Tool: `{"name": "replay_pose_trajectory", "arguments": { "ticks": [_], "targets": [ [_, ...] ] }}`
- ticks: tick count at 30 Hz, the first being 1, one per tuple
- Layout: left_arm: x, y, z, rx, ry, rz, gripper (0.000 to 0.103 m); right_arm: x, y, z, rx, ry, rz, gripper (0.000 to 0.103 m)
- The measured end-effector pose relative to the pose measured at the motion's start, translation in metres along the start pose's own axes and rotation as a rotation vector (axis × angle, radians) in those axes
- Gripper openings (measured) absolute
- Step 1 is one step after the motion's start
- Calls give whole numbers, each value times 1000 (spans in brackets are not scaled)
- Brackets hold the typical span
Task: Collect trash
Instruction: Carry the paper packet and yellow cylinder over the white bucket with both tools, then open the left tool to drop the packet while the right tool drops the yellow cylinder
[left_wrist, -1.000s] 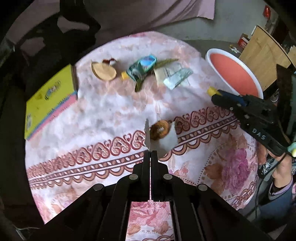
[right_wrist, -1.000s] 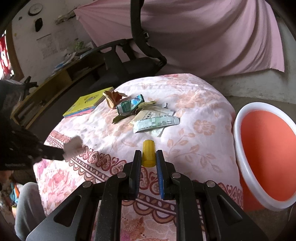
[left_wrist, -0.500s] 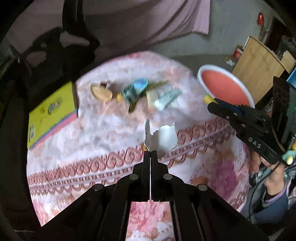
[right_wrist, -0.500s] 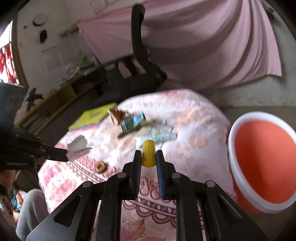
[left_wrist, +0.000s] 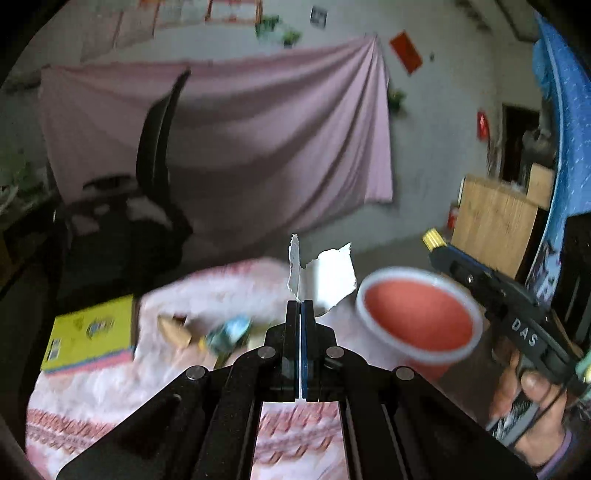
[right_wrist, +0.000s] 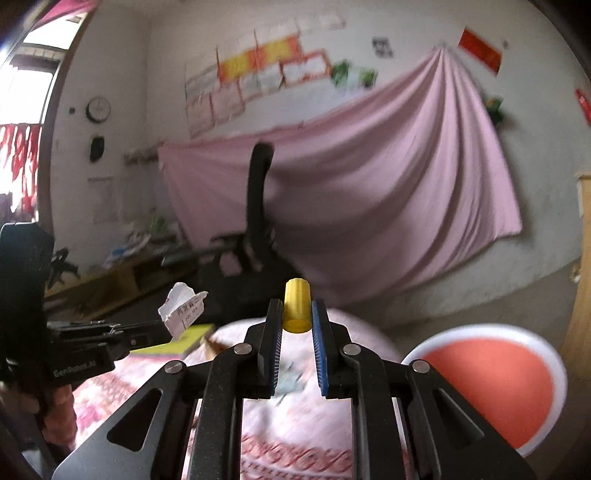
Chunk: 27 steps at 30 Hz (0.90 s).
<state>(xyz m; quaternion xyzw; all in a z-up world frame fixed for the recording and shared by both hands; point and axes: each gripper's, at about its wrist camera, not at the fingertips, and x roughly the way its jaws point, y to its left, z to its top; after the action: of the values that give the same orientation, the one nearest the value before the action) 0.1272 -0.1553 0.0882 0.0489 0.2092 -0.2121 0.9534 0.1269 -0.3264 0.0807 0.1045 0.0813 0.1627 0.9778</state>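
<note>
My left gripper is shut on a torn white paper scrap, held up above the table; the same scrap shows printed text in the right wrist view. My right gripper is shut on a small yellow cap; from the left wrist view that cap pokes out of the right gripper at the right. The red bin with a white rim stands beside the table, just right of the scrap; it is the red bin at lower right in the right wrist view. Blurred wrappers lie on the floral tablecloth.
A yellow book lies at the table's left side. A black office chair stands behind the table before a pink hanging sheet. A wooden cabinet is at the right. A hand holds the right gripper's handle.
Both grippers rose and tilted up from the table, so the wall and sheet now fill the views. The paper scrap lifted off the table; a small brown piece stayed behind. The bin is nearer centre.
</note>
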Motion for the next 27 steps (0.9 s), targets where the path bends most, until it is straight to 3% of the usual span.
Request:
{"name": "replay_pose_trajectory", "arguments": {
  "ticks": [6,8,12,17,27],
  "targets": [
    [-1,-31,12,38,-211,-61,0,-26,-17,8,-23,-153,-113,14],
    [3,-41,17,53,-255,-85,0,-32,-26,10,-18,-187,-158,14],
    [22,-59,26,67,-264,-145,0,-33,-49,11,20,-189,-231,14],
    [59,-82,29,80,-197,-198,0,-21,-85,5,90,-96,-315,14],
    [129,-112,37,22,91,-274,0,-9,-127,-14,205,65,-386,14]
  ]
}}
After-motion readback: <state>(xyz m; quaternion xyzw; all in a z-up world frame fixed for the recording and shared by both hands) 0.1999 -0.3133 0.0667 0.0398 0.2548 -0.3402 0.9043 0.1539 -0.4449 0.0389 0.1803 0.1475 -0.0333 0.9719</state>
